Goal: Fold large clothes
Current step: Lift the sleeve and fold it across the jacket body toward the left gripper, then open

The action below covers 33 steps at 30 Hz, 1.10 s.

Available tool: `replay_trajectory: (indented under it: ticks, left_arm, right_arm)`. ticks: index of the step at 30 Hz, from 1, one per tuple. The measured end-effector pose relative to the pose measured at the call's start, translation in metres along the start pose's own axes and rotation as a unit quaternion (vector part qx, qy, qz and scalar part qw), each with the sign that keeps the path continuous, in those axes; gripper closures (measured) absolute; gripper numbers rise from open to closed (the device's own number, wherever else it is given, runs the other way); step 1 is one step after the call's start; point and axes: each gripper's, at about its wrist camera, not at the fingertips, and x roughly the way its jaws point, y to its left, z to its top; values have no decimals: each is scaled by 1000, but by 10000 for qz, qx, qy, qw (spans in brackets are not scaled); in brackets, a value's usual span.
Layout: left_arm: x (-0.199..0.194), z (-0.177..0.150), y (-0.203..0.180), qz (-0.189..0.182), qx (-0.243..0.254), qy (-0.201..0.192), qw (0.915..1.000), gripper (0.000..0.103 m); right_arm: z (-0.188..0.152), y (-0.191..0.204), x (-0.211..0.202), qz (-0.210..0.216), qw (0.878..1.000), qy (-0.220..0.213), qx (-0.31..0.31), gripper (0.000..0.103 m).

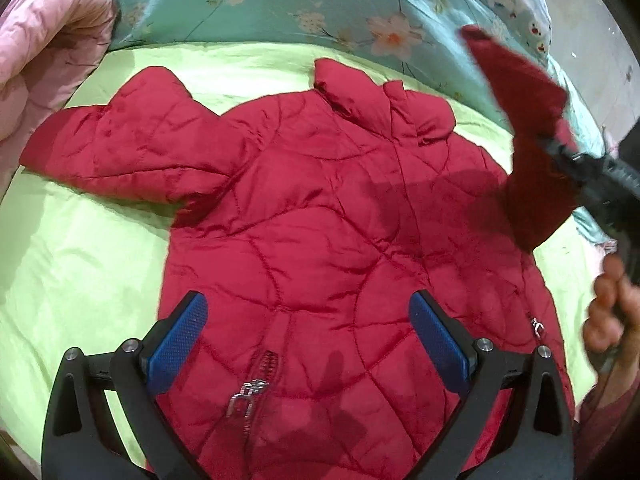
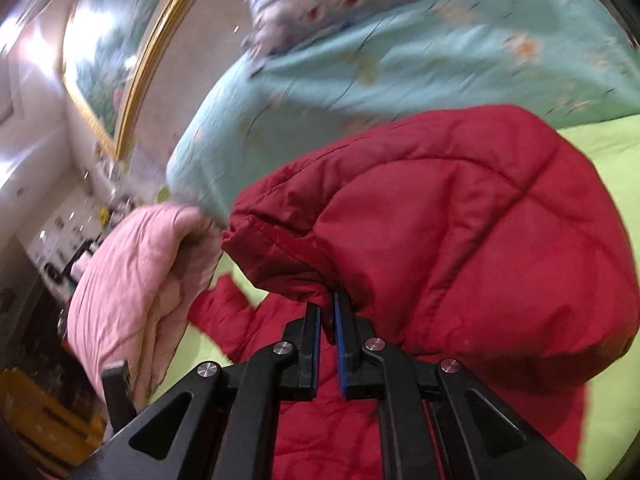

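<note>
Red quilted jacket (image 1: 320, 200): lies spread flat on the lime-green sheet (image 1: 72, 248), collar toward the far side, hem nearest the left wrist camera.
Jacket sleeve, one side: stretched out flat across the sheet, cuff (image 1: 44, 140) pointing toward the pink quilt.
Jacket sleeve, other side (image 1: 524, 120): lifted clear of the bed, blurred, hanging from the right gripper above the jacket body; its shadow falls on the chest panel.
Zip pull (image 1: 246, 394): metal, visible low on the jacket between the left gripper's fingers; a second pull (image 1: 538, 326) shows near the jacket edge.
Left gripper (image 1: 308, 344): jaws spread wide, blue pads apart, nothing between them; it hovers above the lower part of the jacket without touching it.
Right gripper (image 2: 327, 320): jaws nearly together, pinching a fold of the red sleeve (image 2: 440, 220); the sleeve bulges up and over the fingers.
Hand (image 1: 608, 312): at the edge of the left wrist view, wrapped on the right gripper's handle.
Pink quilt (image 1: 44, 52): bunched at the side of the bed, beside the flat sleeve's cuff.
Teal floral cover (image 1: 260, 4): lies along the far edge of the sheet, beyond the collar.
Framed picture (image 2: 116, 52): gold-edged, on the wall in the right wrist view, blurred.
</note>
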Motion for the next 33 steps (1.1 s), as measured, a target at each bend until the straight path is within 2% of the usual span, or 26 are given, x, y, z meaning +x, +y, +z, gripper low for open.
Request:
replay_trajectory:
  ticks: [8, 17, 22, 25, 26, 30, 33]
  left_arm:
    - [-9, 12, 34, -364, -219, -24, 9991, 2]
    - [0, 20, 53, -596, -338, 79, 9976, 2]
    - [23, 35, 52, -852, -402, 303, 9951, 2]
    - [46, 51, 53, -1207, -605, 525, 9894, 2]
    - [55, 55, 53, -1336, -704, 620, 9866, 2]
    - [82, 69, 53, -1811, -1021, 932, 9737, 2]
    - [94, 77, 49, -1975, -1082, 998, 9692, 2]
  right_arm:
    - [-35, 42, 75, 369, 9967, 706, -158, 97]
    - [-75, 33, 129, 232, 9923, 1212, -57, 97]
    - [-87, 44, 143, 145, 9901, 1341, -383, 96]
    - [-93, 47, 145, 87, 9881, 1412, -600, 95]
    - [-95, 48, 146, 94, 9874, 1434, -662, 91]
    - [-102, 49, 149, -29, 9859, 1480, -784, 89]
    - [-105, 49, 150, 41, 9851, 1520, -802, 79]
